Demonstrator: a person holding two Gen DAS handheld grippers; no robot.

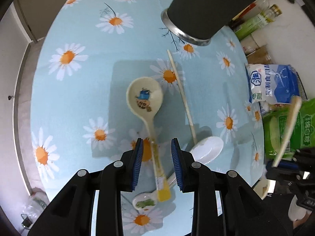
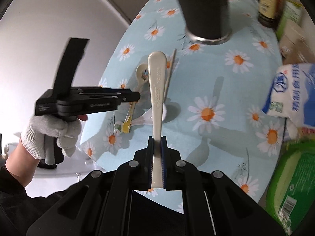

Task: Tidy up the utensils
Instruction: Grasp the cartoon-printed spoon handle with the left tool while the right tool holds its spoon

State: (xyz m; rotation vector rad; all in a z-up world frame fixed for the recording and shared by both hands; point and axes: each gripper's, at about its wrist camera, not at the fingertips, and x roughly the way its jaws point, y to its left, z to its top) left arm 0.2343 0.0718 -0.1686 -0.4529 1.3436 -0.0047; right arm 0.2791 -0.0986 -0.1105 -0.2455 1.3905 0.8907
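Desk (image 1: 82,90): round, covered in pale blue cloth printed with white-orange daisies, matte, lightly creased. Curved edge drops off to the left; right edge crowded.

Black cylindrical utensil holder with shiny steel base rim (image 1: 206,9) stands at the far side, upright, blurred in both views.

Right edge clutter: green plastic sugar bag (image 1: 285,129), white-blue salt bag (image 1: 273,82), glass bottles with gold caps (image 1: 269,2) behind. Little clearance there.

Loose on the cloth, centre: cream ceramic ladle-spoon with cartoon print in bowl (image 1: 144,96), its yellow-tipped handle running back between the left tongs (image 1: 157,147). Pale straight chopstick (image 1: 182,96) just beside it to the right, its near end touching a plain white glossy ceramic spoon (image 1: 208,147). Small white spoon with green print (image 1: 144,201) lies under the yellow handle end.

Left tongs: blue ribbed pads spread apart, straddling the ladle handle, not pinching it.

Right tongs (image 2: 157,139): clamped on a beige plastic spoon, embossed handle (image 2: 156,82), held above the desk, pointing toward the holder.

Open room: left half of the cloth.
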